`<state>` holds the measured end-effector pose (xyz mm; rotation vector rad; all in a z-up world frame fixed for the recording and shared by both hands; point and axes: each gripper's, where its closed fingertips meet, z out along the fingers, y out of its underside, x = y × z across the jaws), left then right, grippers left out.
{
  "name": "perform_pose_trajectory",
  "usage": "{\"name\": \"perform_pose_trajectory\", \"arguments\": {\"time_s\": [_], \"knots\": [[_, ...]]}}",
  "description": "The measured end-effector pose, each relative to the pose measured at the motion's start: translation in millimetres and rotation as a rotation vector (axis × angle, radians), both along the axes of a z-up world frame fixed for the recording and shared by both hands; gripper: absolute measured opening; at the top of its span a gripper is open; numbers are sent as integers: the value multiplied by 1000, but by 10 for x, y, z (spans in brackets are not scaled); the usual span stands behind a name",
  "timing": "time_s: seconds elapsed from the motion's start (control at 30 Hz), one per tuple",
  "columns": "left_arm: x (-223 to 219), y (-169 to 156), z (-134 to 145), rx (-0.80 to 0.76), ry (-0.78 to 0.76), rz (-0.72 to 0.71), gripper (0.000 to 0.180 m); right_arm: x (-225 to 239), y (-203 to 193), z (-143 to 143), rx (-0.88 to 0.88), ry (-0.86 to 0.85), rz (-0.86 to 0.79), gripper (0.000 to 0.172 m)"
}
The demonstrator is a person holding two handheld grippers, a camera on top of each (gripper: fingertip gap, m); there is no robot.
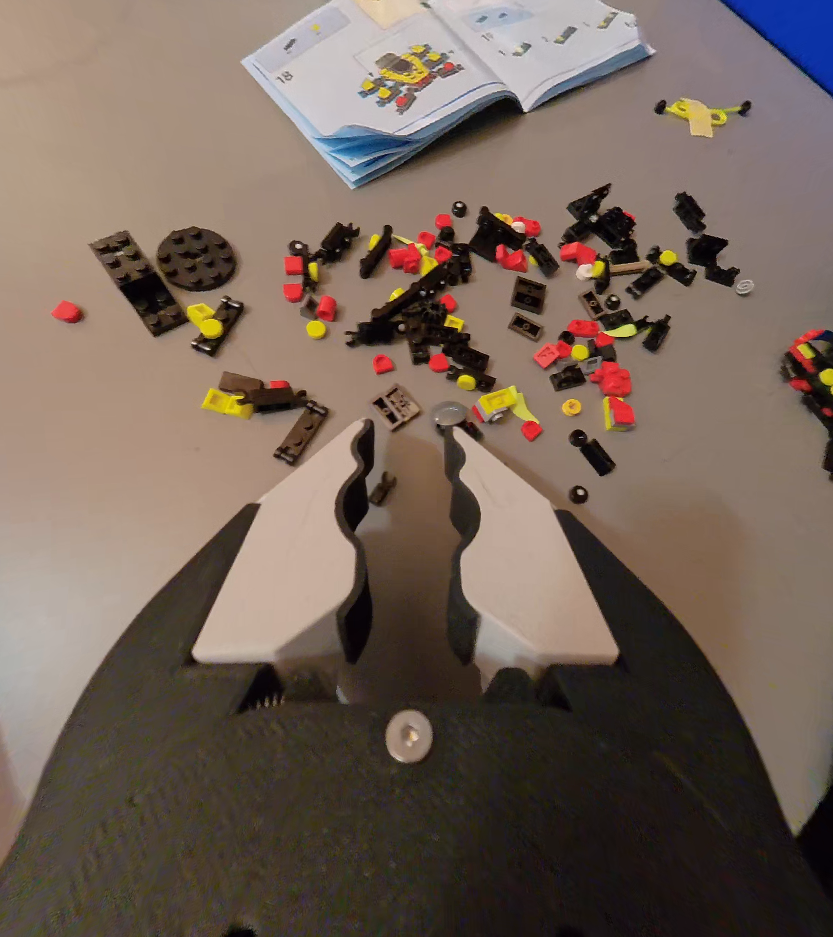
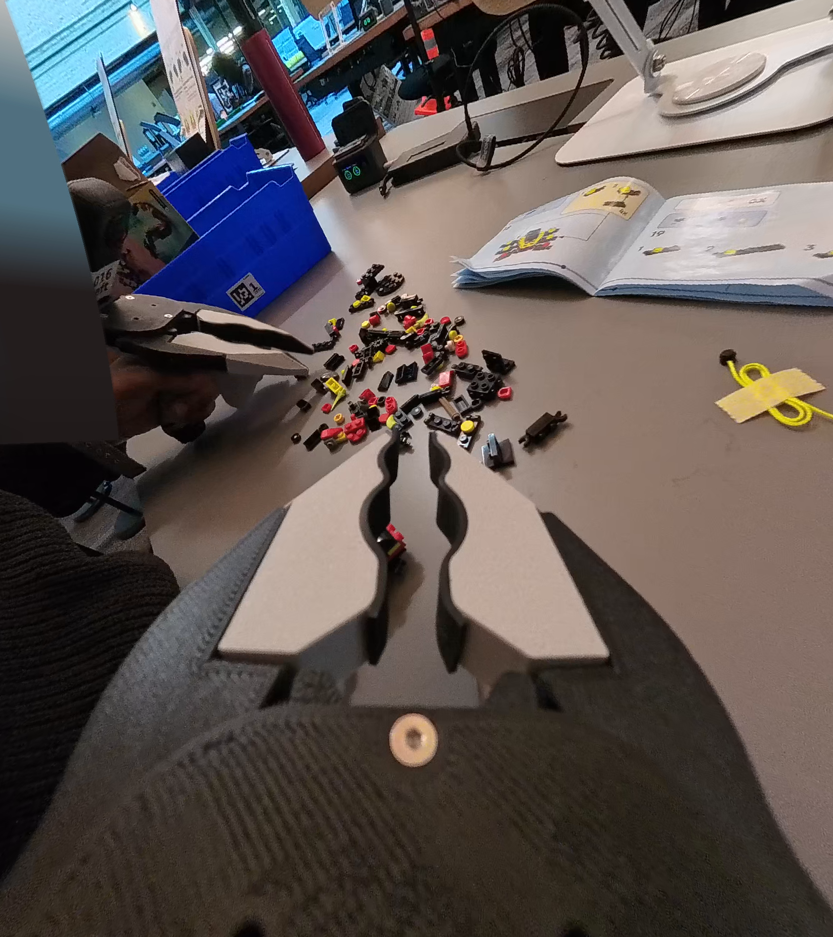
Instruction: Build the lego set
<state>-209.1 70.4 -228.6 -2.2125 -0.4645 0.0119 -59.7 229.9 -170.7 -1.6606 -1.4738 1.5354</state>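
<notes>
grey worktop (image 1: 100, 127) carries a scatter of small hard plastic building bricks (image 1: 455, 314), black, red and yellow, across its middle, with an open pale-blue instruction booklet (image 1: 404, 76) toward the far edge. left gripper (image 1: 406, 428) hovers at the scatter's near side, fingers apart and bare, a grey round tile (image 1: 448, 411) at one tip. right gripper (image 2: 411, 441) has its fingers slightly apart, holding nothing at the tips; such light, slick, stiff bits look best pinched across flat sides.

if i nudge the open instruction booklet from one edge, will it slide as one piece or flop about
The instruction booklet is probably floppy: its thin pages fan loose at the near corner and hump at the spine. A nudge would likely ruffle or lift the top pages before the whole thing slides. It looks light, lying flat on the smooth grey table, so a low push at the spine should move it.
</notes>
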Motion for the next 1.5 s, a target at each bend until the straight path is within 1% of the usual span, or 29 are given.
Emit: {"name": "perform_pose_trajectory", "arguments": {"time_s": [0.13,0.3,0.43,1.33,1.5], "knots": [[-146,-64,-27,-35,57,64,33,-4,5,-5,-6,-1,-1,10],[-201,-79,-26,-28,49,96,36,-7,6,-12,-12,-5,-1,10],[-189,-74,-56,-30,17,97,37,-10,12,-19,-19,-7,-3,10],[-197,-73,-71,-35,6,102,38,-11,21,-36,-29,-14,-5,11],[-270,-96,-55,-29,17,140,41,-13,24,-37,-30,-14,-6,11]]}}
